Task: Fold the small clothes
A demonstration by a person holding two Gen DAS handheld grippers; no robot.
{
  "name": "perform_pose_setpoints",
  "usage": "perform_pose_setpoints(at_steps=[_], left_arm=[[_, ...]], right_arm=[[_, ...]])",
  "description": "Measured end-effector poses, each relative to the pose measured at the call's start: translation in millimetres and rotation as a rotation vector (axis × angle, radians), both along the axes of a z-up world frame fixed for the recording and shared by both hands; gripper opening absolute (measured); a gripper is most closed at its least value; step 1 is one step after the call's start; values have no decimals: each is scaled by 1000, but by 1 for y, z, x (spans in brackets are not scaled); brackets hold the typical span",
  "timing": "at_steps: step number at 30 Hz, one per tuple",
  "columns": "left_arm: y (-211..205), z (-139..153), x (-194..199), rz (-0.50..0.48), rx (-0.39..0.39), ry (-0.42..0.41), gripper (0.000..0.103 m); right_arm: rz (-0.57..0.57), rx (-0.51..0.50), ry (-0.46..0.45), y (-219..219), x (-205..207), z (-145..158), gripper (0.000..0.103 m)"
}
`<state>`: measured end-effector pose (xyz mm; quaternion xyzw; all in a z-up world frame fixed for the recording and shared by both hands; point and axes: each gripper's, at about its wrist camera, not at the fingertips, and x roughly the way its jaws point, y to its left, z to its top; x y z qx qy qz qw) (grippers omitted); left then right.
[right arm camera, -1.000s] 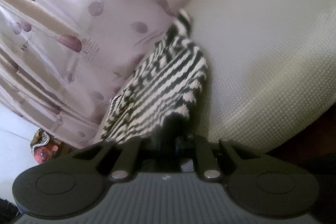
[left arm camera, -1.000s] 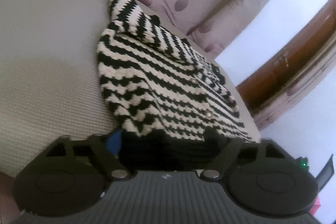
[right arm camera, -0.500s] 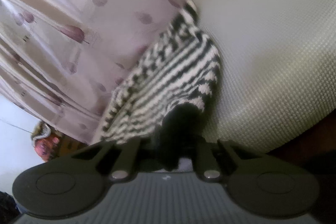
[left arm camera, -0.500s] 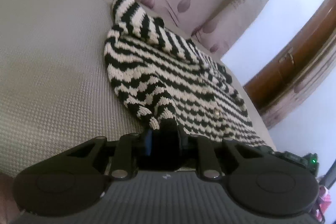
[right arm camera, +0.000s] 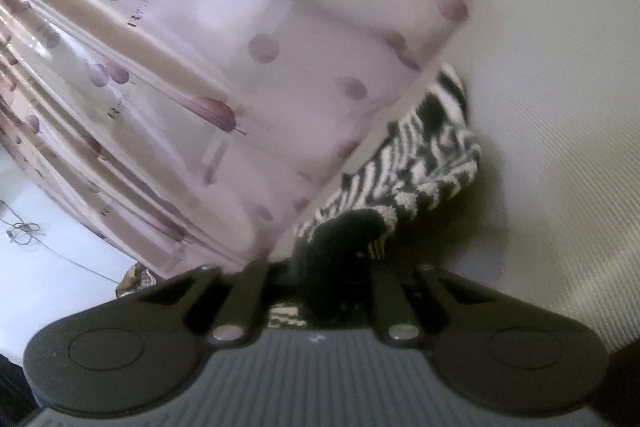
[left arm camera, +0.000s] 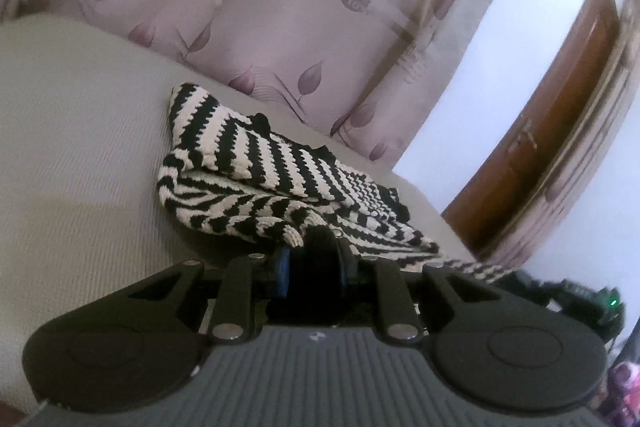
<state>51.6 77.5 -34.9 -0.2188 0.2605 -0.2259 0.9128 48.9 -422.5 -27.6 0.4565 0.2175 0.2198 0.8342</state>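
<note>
The black-and-white striped knit sweater [left arm camera: 256, 183] lies on the pale grey textured bench [left arm camera: 72, 163], close to the far edge where a pinkish curtain with purple leaf prints [left arm camera: 280, 27] hangs behind it. The left tongs [left arm camera: 314, 259] are clenched on the sweater's dark ribbed hem, the fingers drawn close together with knit bunched between them. The right tongs [right arm camera: 340, 259] are likewise clamped on a black hem fold of the same sweater [right arm camera: 424, 163], which in this view sits just right of the curtain [right arm camera: 240, 75] on the bench [right arm camera: 560, 107]. Compared with a second ago, when the left tongs stood wide open around the spread garment, they have closed and lifted the near hem up and over toward the far side, so the sweater now looks doubled, its striped upper layer resting on the zigzag layer beneath. The right view is blurred with motion. A brown wooden door [left arm camera: 552, 147] stands at the far right.
</note>
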Motion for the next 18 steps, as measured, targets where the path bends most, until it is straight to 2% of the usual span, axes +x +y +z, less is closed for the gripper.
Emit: perform_pose_setpoints(at_steps=[9, 18], left_arm=[[-27, 12, 9, 5, 187, -16, 23], [-45, 25, 19, 30, 294, -43, 22]], right_arm=[[0, 1, -3, 4, 2, 0, 10], [9, -19, -25, 5, 14, 12, 11]])
